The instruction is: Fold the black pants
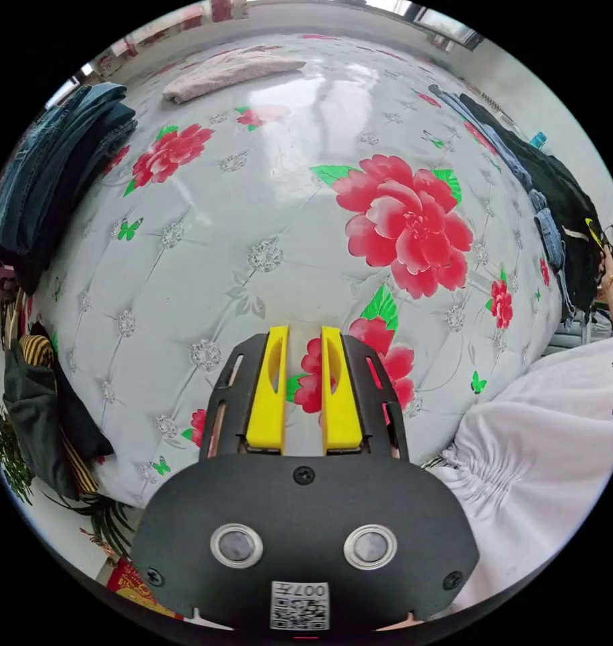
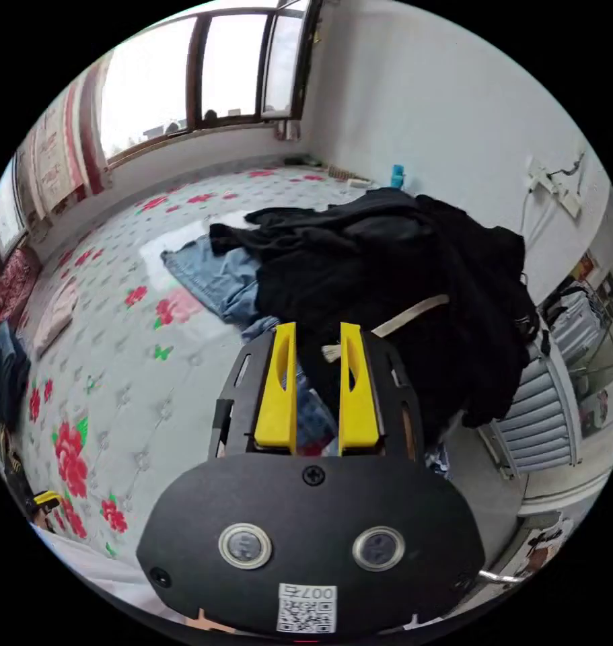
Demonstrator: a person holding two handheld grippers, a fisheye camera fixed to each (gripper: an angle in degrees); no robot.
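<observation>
Right now my left gripper (image 1: 303, 333) hangs over the flowered bed (image 1: 266, 222), jaws parted a little with nothing between them. My right gripper (image 2: 317, 331) reaches at the black pants (image 2: 400, 282), heaped on the bed's far edge atop jeans (image 2: 212, 272); its jaws are parted too, dark cloth showing in the gap, though I cannot tell if they touch it. Folded denim (image 1: 57, 161) sits stacked at the bed's other side.

I see a big bed (image 1: 266, 202) with red flowers on its gray cover. Bright light comes through the window (image 2: 185, 81) by the white wall (image 2: 441, 121).
</observation>
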